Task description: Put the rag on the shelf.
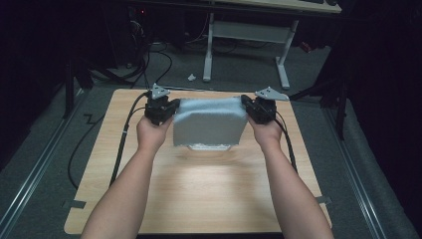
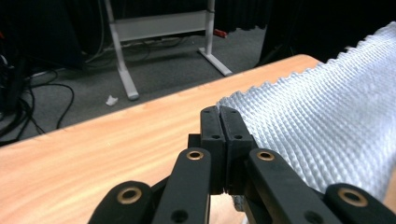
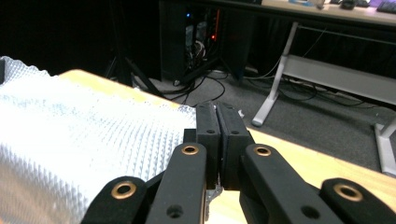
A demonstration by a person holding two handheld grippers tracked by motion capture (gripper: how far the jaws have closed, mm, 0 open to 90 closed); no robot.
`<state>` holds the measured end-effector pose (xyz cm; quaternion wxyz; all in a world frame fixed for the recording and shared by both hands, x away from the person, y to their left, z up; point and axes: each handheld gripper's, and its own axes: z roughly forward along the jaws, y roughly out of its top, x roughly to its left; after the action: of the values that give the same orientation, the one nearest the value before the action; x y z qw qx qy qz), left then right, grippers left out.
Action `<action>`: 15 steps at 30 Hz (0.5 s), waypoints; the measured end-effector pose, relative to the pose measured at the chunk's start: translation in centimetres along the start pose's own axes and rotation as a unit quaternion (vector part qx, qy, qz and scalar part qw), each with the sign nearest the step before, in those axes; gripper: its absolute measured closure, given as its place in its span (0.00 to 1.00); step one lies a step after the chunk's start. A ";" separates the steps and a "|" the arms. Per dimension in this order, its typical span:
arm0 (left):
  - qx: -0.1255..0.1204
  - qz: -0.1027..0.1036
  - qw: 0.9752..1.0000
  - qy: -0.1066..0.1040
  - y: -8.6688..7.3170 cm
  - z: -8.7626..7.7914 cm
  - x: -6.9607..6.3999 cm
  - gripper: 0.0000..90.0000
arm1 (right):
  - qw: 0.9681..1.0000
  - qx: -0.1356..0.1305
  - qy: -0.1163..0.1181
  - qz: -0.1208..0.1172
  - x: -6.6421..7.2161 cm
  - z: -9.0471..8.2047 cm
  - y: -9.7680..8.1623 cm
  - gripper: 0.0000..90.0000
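Forearms come in low; my left gripper (image 1: 166, 107) and right gripper (image 1: 251, 105) each pinch a top corner of the cloth (image 1: 209, 122), jaws pressed together on the fabric. Cloth hangs stretched between them above the far half of the table (image 1: 199, 194), its lower edge near the wood. Desk legs (image 1: 209, 55) stand beyond.

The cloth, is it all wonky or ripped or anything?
No rips show. The light blue cloth hangs between the left tongs and the right tongs, each shut on a top corner. Its lower edge bunches on the wooden table, a little crumpled, as a held cloth would. Nothing else stands out.
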<state>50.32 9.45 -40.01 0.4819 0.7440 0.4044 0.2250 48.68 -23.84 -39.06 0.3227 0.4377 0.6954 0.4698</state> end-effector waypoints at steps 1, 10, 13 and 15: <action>0.003 -0.001 1.000 -0.003 -0.3 0.0 0.0 0.99 | 1.000 0.002 0.000 -0.002 0.0 0.0 -0.3 1.00; 0.021 -0.007 1.000 -0.018 -2.7 0.1 -0.6 0.99 | 1.000 0.019 0.018 0.012 0.3 -0.3 -3.0 1.00; 0.018 -0.016 0.999 -0.022 -3.3 -0.1 -0.8 0.99 | 1.000 0.017 0.022 0.007 0.5 -0.6 -3.5 1.00; 0.020 -0.020 0.999 -0.027 -3.6 -0.1 -0.9 0.99 | 1.000 0.016 0.024 0.010 0.6 -0.7 -3.8 1.00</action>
<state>48.37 9.52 -43.20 0.4823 0.7508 0.4105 0.1875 46.70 -24.23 -42.44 0.2943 0.4383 0.7063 0.4717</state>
